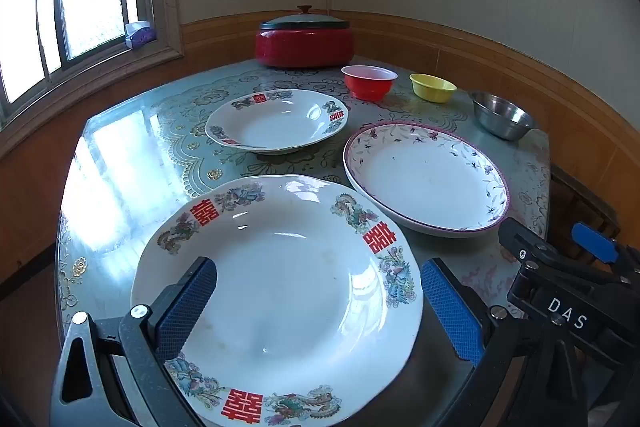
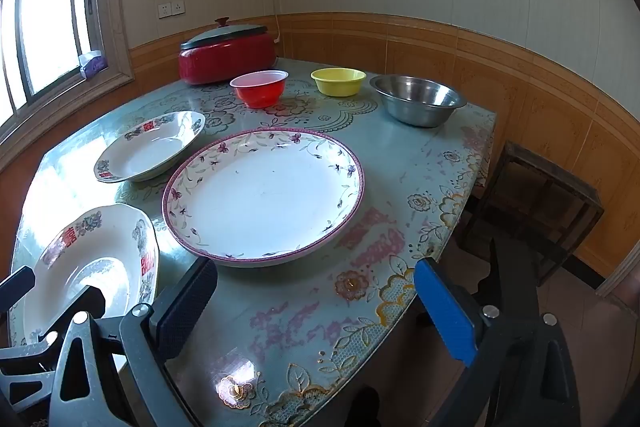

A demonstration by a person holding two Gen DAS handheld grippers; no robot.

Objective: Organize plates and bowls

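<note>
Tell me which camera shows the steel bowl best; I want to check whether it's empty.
The right wrist view: the steel bowl sits large and unobstructed, its bare inside visible. In the left wrist view the bowl is smaller, near the table's far right edge, its interior less clear.

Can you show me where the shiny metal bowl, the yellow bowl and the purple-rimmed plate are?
metal bowl [image 2: 418,99]: right wrist view, on its inner wall.
yellow bowl [image 2: 338,79]: right wrist view, on its inside.
purple-rimmed plate [image 2: 264,193]: right wrist view, on its white middle.

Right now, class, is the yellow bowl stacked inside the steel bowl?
No: the yellow bowl stands by itself on the table, apart from the steel bowl beside it.
</note>
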